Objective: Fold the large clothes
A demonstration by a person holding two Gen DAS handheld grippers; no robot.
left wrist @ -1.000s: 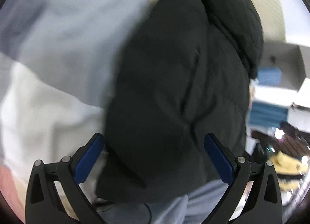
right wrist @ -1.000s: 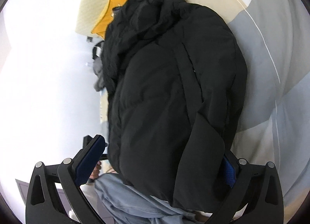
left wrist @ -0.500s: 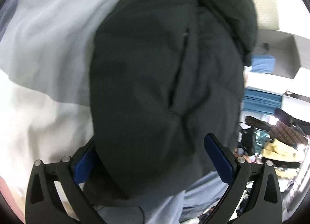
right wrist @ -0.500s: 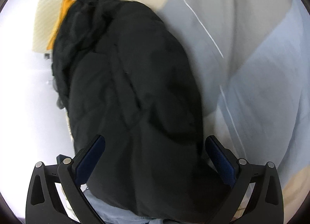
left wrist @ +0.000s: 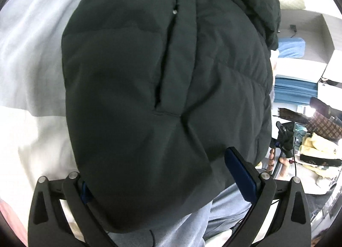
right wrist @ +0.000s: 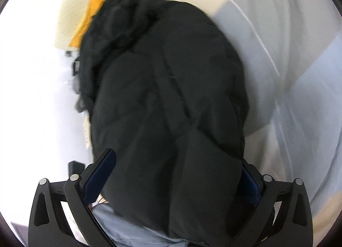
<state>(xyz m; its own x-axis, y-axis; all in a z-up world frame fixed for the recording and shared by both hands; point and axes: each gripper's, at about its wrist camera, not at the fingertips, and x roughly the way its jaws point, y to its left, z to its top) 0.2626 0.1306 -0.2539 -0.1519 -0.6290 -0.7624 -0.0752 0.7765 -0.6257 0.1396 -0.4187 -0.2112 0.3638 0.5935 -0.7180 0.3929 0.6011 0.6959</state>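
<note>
So we swung both grippers in closer: jacket (left wrist: 162, 88) fills view now, bundled on bed (left wrist: 32, 59). Left gripper (left wrist: 168, 185) and right gripper (right wrist: 171, 185) spread wide, straddling near hem, nothing pinched. Reckon fold's nearly done.

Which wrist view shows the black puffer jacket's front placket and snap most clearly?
The left wrist view: the black puffer jacket is sharp there, with its placket seam and a small snap plainly visible. The right wrist view shows the same jacket motion-blurred; only a faint seam line shows, no snap.
</note>
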